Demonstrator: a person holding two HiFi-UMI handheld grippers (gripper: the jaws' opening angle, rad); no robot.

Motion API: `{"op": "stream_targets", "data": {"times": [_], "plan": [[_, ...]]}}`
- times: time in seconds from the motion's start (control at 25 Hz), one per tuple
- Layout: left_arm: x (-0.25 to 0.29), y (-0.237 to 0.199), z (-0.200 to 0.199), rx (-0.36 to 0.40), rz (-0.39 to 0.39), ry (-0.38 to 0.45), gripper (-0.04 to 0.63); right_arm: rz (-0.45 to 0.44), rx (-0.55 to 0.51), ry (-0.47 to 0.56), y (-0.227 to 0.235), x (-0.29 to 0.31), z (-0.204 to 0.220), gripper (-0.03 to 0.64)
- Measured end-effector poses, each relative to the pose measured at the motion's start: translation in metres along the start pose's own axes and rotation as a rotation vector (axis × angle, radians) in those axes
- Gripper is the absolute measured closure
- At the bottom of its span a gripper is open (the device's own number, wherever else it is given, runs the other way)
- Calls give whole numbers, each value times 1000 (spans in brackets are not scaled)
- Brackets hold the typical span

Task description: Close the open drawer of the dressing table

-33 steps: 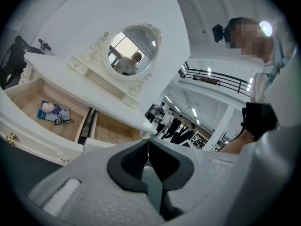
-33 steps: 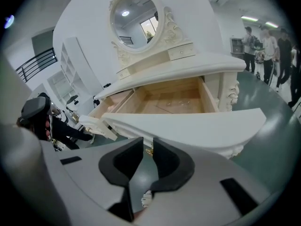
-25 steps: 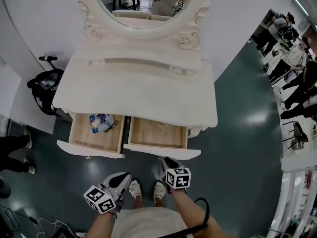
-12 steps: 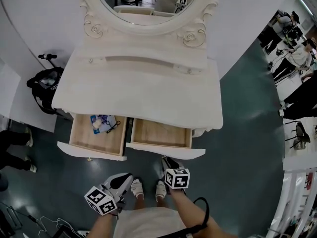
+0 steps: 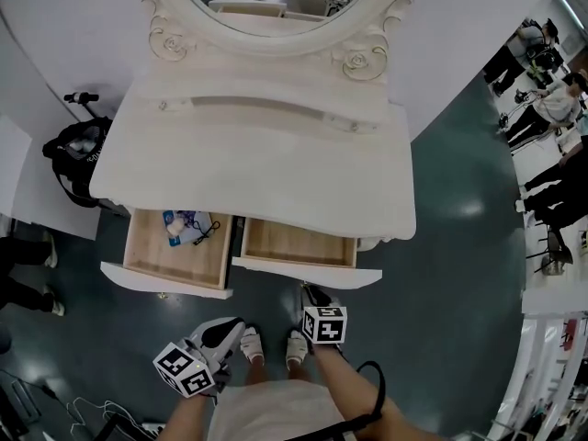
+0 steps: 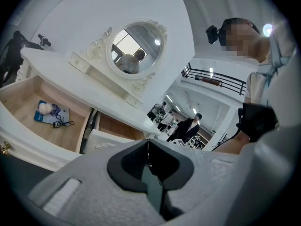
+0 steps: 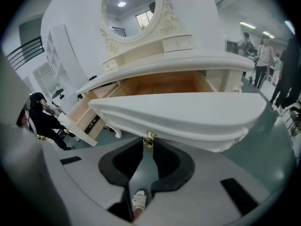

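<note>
Both drawers of the dressing table (image 5: 257,168) are open. The right drawer (image 5: 308,274) sits at 12 o'clock of the right gripper (image 7: 143,147), whose jaws are pressed together, with the brass knob (image 7: 150,135) just past the tips. The left gripper (image 6: 148,142) also has its jaws together and holds nothing. The left drawer (image 5: 165,278) is at its 11 o'clock.

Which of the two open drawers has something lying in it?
The left drawer, which holds a blue packet; the right drawer beside it shows only bare wood.
</note>
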State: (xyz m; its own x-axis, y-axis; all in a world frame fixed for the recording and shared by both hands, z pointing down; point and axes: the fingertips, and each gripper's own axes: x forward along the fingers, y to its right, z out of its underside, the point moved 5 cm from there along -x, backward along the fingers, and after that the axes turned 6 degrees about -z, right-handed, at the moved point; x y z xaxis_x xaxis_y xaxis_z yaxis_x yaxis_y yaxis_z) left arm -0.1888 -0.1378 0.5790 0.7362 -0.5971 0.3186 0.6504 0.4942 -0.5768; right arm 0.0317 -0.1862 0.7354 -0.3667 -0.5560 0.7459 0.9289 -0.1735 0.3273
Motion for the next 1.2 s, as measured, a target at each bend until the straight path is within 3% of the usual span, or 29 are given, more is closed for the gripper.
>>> {"op": "stream_targets", "data": {"times": [0.6,1.2], "plan": [[8,-20,-13,-22,-37,13,586,-1,46,45,18,25,-43,540],[34,-33,-22,-48,-23,-2,586,10,79,80,30,44,-74,540]]}}
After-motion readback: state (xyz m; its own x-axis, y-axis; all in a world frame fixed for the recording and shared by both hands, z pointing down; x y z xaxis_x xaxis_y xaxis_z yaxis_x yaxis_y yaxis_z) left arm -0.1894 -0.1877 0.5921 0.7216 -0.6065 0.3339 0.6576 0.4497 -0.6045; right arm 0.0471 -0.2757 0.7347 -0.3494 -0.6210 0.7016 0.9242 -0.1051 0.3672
